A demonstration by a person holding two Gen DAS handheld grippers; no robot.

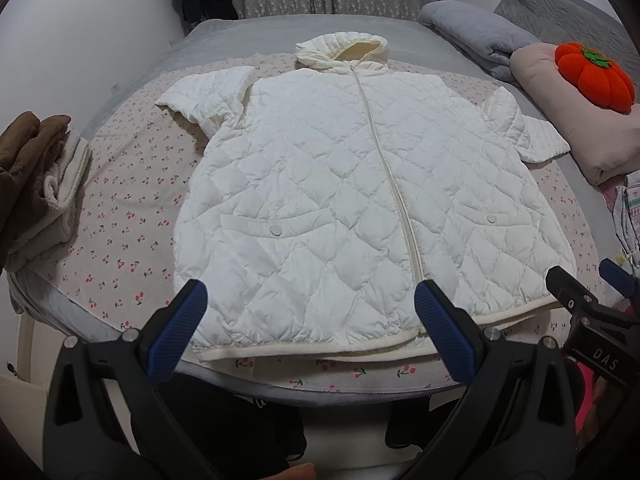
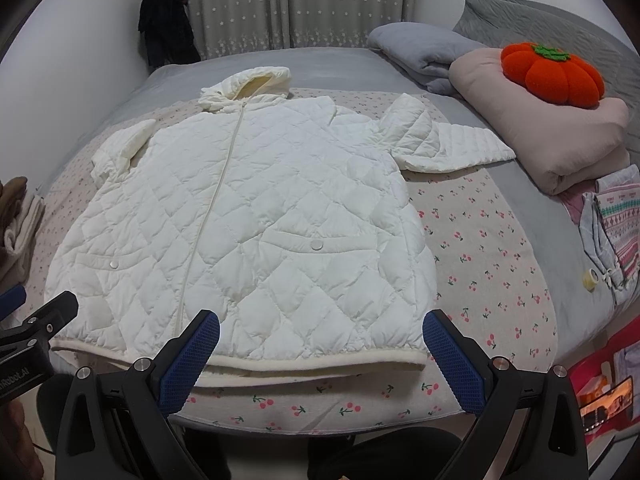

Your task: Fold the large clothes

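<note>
A white quilted hooded jacket [image 1: 344, 184] [image 2: 240, 216] lies flat and zipped on the cherry-print sheet [image 1: 132, 216] [image 2: 488, 264], hood far, hem near. Both sleeves are bent in close to the shoulders. My left gripper [image 1: 310, 312] hovers open just before the hem, its blue-padded fingers [image 1: 188, 320] wide apart and holding nothing. My right gripper [image 2: 320, 344] is open too, over the hem's right half, with nothing between its fingers [image 2: 452, 356]. In the left wrist view the right gripper's black body [image 1: 592, 320] shows at the right edge.
A brown and cream garment pile [image 1: 36, 184] lies on the bed's left. On the right are a grey folded blanket [image 2: 424, 48], a pink folded quilt [image 2: 560, 136] with an orange pumpkin cushion [image 2: 552, 72], and patterned clothes [image 2: 616, 232]. Dark clothes [image 2: 168, 16] hang by the curtain.
</note>
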